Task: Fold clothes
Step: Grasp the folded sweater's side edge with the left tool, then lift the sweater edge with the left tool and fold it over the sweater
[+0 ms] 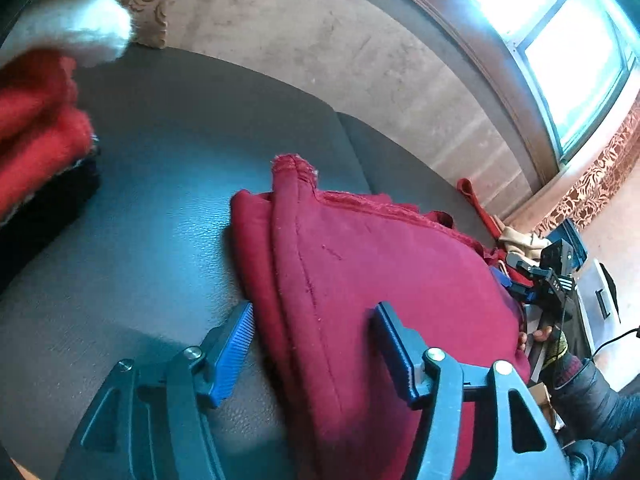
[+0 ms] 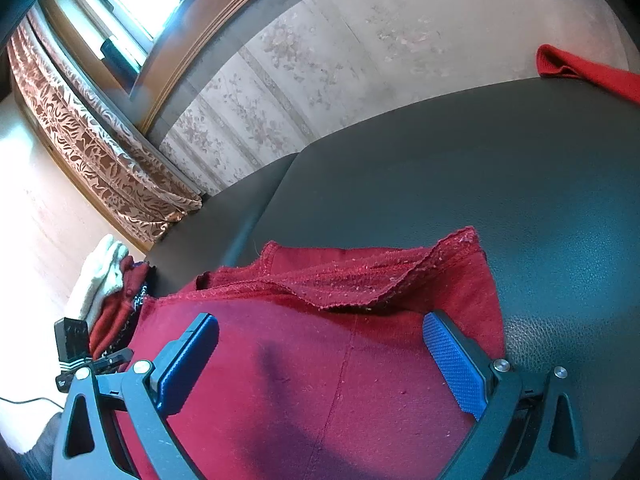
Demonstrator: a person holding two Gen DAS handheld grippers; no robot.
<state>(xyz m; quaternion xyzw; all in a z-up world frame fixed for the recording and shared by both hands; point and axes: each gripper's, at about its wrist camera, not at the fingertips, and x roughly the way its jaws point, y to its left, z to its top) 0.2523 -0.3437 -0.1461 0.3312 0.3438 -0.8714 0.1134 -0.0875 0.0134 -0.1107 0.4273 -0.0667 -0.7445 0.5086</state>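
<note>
- Crimson garment (image 1: 380,280) lies partly folded on the dark leather seat (image 1: 160,200), filling the lower centre of both views.
- It looks soft, limp and fuzzy; judged best pinched at the doubled hem edge (image 2: 360,280).
- Left gripper (image 1: 316,352) straddles its left edge, fingers spread, holding nothing.
- Right gripper (image 2: 320,360) hovers over the cloth, likewise released.

Daylight is admitted through an overexposed window (image 1: 560,36), blown to white in both views. Straight lines are bent by fisheye distortion; the red pile (image 1: 36,120) at the left edge is blurred.
</note>
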